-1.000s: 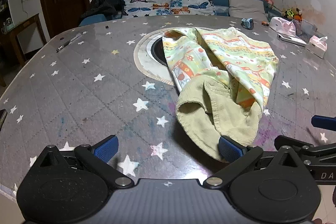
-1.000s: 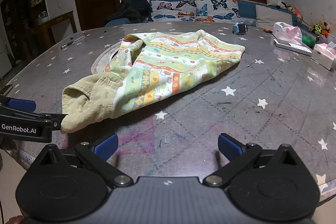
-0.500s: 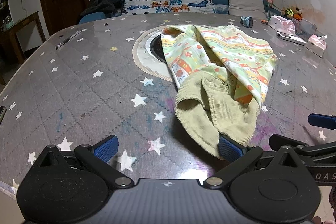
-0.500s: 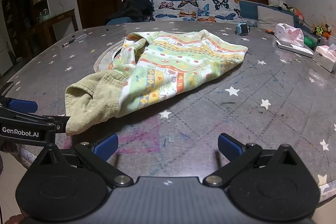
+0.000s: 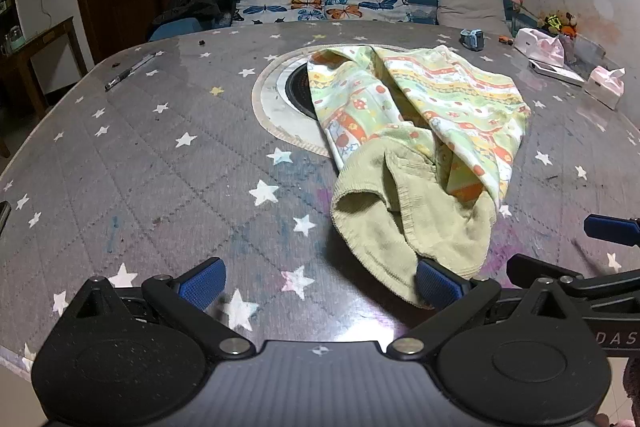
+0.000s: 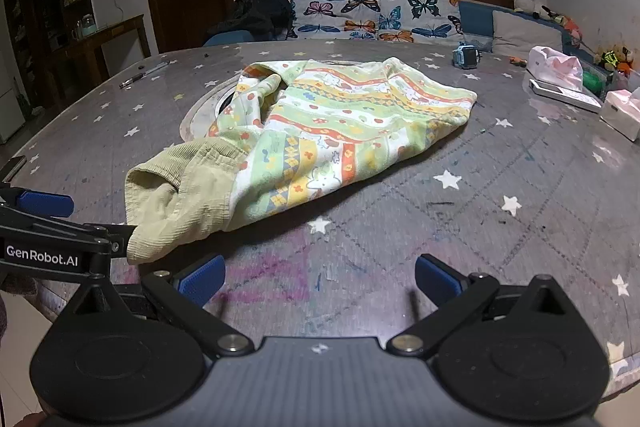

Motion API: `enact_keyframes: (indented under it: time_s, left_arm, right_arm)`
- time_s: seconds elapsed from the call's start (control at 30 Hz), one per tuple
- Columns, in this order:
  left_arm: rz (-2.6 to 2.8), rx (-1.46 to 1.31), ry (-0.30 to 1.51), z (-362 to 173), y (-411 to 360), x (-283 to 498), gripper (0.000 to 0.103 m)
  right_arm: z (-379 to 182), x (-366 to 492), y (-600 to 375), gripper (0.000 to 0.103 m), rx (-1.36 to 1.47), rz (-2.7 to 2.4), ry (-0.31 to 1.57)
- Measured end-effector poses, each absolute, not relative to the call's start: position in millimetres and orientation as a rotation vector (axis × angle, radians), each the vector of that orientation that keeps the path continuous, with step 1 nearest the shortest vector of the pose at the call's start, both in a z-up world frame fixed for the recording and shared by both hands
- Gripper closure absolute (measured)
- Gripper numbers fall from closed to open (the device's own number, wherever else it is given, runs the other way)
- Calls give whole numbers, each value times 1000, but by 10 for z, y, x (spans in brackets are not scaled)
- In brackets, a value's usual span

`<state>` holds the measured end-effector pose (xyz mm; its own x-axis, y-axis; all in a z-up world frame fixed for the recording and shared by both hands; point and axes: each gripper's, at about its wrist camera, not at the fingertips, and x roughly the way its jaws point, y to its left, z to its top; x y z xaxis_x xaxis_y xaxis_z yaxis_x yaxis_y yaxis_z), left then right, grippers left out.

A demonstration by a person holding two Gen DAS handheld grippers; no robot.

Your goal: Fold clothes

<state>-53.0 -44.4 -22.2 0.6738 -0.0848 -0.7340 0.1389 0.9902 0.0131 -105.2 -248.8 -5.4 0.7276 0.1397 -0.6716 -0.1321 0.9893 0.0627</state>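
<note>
Left wrist view shows a round grey table (image 5: pixel 132 163) printed with white stars, and on it a crumpled child's garment of yellow-green striped cartoon-print cotton with a plain olive ribbed waistband (image 5: pixel 412 163). The garment lies in a loose heap across the middle of the table, partly covering a circular inset plate (image 5: pixel 280 99), with the waistband end nearest the person. It is bunched rather than flat, so folding has probably not begun.

The left gripper (image 5: pixel 320 283) hovers low at the table's near edge with its blue-padded fingers (image 5: pixel 202 281) spread wide. The right-hand pad sits just at the waistband's hem, though whether it touches the cloth cannot be told; nothing is clamped. That position suggests it is lined up to pinch the hem.

Right wrist view shows the right gripper (image 6: pixel 318 279) also spread wide and empty, over bare table just beside the garment's near edge. Both tools likely wait at this end because the waistband offers a firm edge to pull the cloth straight. A pen (image 6: pixel 142 75), a small blue watch (image 6: pixel 466 57) and pink tissue packs (image 6: pixel 556 69) lie well apart from the garment.
</note>
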Motion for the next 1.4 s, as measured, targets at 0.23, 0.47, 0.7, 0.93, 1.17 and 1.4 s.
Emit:
enact_keyframes:
  time_s: [0.23,0.47,0.7,0.93,1.17,1.4]
  left_arm:
    - [-128,68,824,-207,-437,-506,0]
    - [-154,73,832,-206,-443,-453,0]
    - [-213,107,832,-192,-442,-389,0]
    - [-266,130,833,-162,-417,-308,0]
    - [-293,125,824,-109,-390,-236,0]
    - [-260,90,814,-88,-329,-220,0]
  right_arm:
    - [-42,-1020,-2486,1,9,152,741]
    - [-35,-999,-2494,1,6,129,744]
    - [7,-1022,-2466,1,21,84,737]
    - [40,-1020,-2421,1,38,45,747]
    - [135,-1044,-2396,1,17,22,740]
    - [187,-977,-2429,1,6,50,734]
